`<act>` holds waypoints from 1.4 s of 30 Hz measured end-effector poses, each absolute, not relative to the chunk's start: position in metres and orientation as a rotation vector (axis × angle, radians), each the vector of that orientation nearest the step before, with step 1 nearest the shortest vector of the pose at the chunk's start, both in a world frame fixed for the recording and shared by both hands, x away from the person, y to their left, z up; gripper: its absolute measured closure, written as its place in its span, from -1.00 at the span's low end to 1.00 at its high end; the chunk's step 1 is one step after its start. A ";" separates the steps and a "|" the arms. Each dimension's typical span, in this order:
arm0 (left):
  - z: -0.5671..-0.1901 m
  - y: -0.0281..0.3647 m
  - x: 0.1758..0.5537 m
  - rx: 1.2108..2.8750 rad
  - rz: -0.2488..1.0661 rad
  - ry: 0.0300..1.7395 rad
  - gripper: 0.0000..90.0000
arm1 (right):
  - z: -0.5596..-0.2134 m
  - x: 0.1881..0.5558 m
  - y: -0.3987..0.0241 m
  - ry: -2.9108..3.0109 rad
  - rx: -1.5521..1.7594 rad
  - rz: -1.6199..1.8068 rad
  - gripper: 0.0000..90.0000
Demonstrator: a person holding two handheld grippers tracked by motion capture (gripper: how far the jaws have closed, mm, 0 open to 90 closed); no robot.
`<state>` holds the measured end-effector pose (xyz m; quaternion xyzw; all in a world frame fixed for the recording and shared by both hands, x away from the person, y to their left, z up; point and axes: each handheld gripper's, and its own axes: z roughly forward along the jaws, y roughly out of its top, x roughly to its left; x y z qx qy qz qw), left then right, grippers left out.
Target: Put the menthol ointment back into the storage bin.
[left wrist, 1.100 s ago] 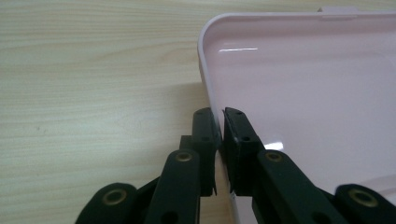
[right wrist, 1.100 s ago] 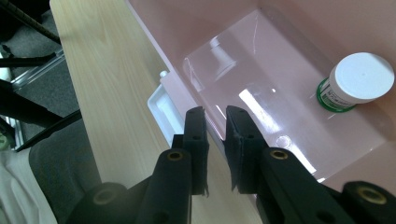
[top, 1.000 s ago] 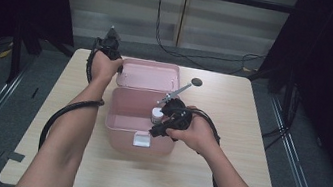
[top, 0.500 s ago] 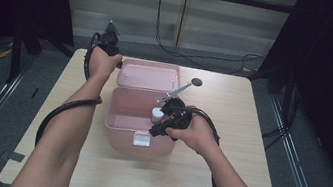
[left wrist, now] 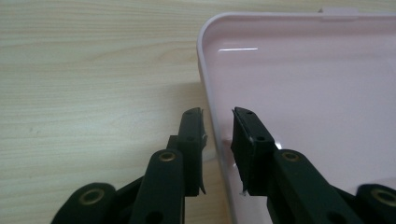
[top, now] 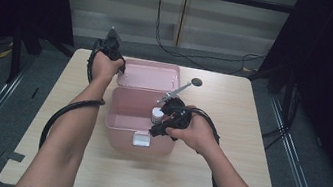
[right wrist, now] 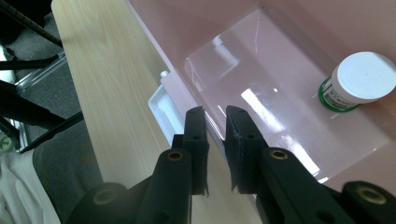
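A pink plastic box (top: 122, 122) stands open mid-table, its lid (top: 149, 75) lying flat behind it. My left gripper (top: 119, 68) is at the lid's near-left corner. In the left gripper view it (left wrist: 218, 112) straddles the lid's rim (left wrist: 205, 70); its jaws have just been opening and the pads stand clear of the rim. My right gripper (top: 154, 131) is shut on the box's front wall. The right gripper view shows it (right wrist: 215, 109) pinching that rim (right wrist: 187, 95). A white-capped jar (right wrist: 359, 79) stands inside the box (top: 156, 114).
A white latch (top: 141, 139) hangs on the box's front (right wrist: 163, 105). A grey rod with a dark round end (top: 185, 87) lies on the table right of the lid. Bare wood lies to the left, the right and the front. Black cables trail from both grippers.
My left hand has edged slightly toward the table's far side at the lid's corner. The box, the lid and my right hand have stayed put.
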<state>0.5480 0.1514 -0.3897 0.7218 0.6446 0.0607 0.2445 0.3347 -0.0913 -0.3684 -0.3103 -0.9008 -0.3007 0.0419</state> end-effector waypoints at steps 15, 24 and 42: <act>-0.394 0.151 0.554 1.942 0.148 1.791 0.88 | -0.369 0.334 -0.092 -2.757 -0.949 -0.932 0.76; -0.386 0.151 0.552 1.951 0.162 1.783 0.90 | -0.369 0.334 -0.092 -2.749 -0.952 -0.927 0.76; -0.355 0.148 0.543 1.994 0.227 1.746 0.92 | -0.367 0.330 -0.087 -2.776 -0.933 -0.887 0.78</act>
